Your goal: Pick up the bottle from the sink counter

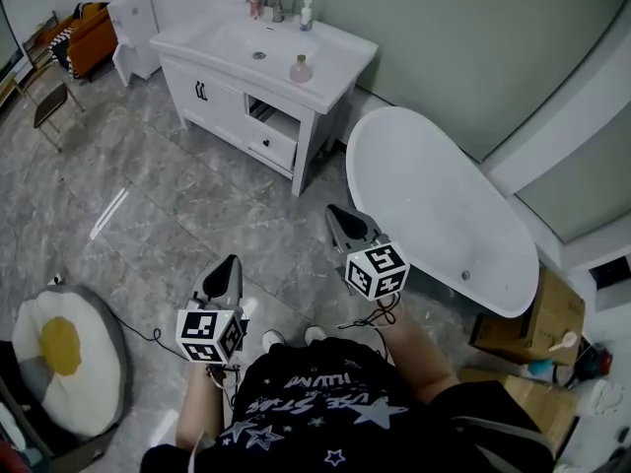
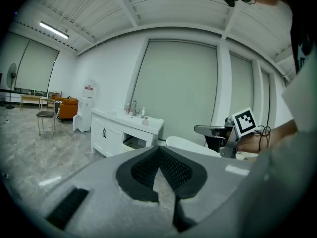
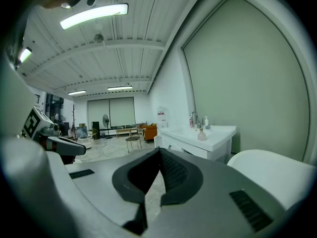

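A small round pinkish bottle (image 1: 301, 68) stands near the front right of the white sink counter (image 1: 335, 52), far ahead across the floor; it also shows as a bottle (image 2: 145, 121) in the left gripper view and a bottle (image 3: 201, 134) in the right gripper view. Two more bottles (image 1: 307, 14) stand by the faucet (image 1: 275, 0). My left gripper (image 1: 229, 267) (image 2: 159, 148) is shut and holds nothing, well short of the counter. My right gripper (image 1: 338, 212) (image 3: 159, 150) is also shut and holds nothing, level with the bathtub's near end.
A white bathtub (image 1: 434, 205) lies right of the vanity, whose drawer (image 1: 271, 131) hangs open. An egg-shaped cushion (image 1: 64, 353) lies at the lower left, cardboard boxes (image 1: 537, 323) at the right. A chair (image 1: 49, 101) and an orange sofa (image 1: 94, 33) stand far left.
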A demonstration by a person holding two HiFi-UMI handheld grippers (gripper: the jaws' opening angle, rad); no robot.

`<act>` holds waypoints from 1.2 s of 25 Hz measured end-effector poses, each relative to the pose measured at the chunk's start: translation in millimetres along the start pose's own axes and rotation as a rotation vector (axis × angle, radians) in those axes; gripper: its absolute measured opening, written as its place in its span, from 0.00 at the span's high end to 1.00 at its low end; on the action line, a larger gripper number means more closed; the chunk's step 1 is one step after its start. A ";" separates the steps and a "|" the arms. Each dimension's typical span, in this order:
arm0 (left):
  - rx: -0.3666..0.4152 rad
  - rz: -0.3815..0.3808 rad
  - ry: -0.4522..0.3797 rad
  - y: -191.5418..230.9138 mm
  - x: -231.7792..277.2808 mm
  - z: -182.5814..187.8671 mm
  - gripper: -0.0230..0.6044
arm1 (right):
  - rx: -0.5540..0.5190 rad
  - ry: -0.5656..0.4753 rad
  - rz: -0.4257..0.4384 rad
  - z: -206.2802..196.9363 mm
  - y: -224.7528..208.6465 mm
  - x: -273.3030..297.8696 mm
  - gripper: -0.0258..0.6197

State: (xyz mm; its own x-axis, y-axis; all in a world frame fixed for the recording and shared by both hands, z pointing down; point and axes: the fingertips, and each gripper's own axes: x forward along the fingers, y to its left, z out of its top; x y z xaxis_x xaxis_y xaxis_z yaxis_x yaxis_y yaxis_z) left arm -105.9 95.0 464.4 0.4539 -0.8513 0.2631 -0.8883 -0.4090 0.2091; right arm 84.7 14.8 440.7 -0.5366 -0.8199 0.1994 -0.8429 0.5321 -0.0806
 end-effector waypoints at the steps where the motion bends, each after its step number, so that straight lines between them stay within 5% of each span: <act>1: 0.001 -0.002 -0.004 5.3 -1.5 0.6 0.93 | 0.005 -0.005 -0.007 0.3 2.8 3.2 0.96; 7: 0.007 -0.001 -0.009 36.3 -6.6 1.1 0.93 | 0.054 -0.032 -0.064 1.8 9.0 20.2 0.94; 13: -0.016 0.015 0.018 60.5 7.5 -5.5 0.93 | 0.092 0.004 -0.066 -5.3 -2.8 50.8 0.62; 15: -0.009 0.026 0.025 69.1 21.2 -3.6 0.93 | 0.110 0.010 -0.071 -8.3 -15.1 67.6 0.59; 30: 0.082 0.105 0.047 147.7 219.6 80.3 0.93 | 0.141 0.019 0.011 28.7 -152.5 272.4 0.56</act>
State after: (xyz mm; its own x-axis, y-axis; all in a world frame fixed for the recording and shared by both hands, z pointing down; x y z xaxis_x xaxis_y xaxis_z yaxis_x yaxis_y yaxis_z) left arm -143.1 -178.7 477.5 0.3595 -0.8752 0.3237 -0.9328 -0.3460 0.1006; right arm 65.9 -295.7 479.3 -0.5463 -0.8093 0.2158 -0.8348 0.5053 -0.2186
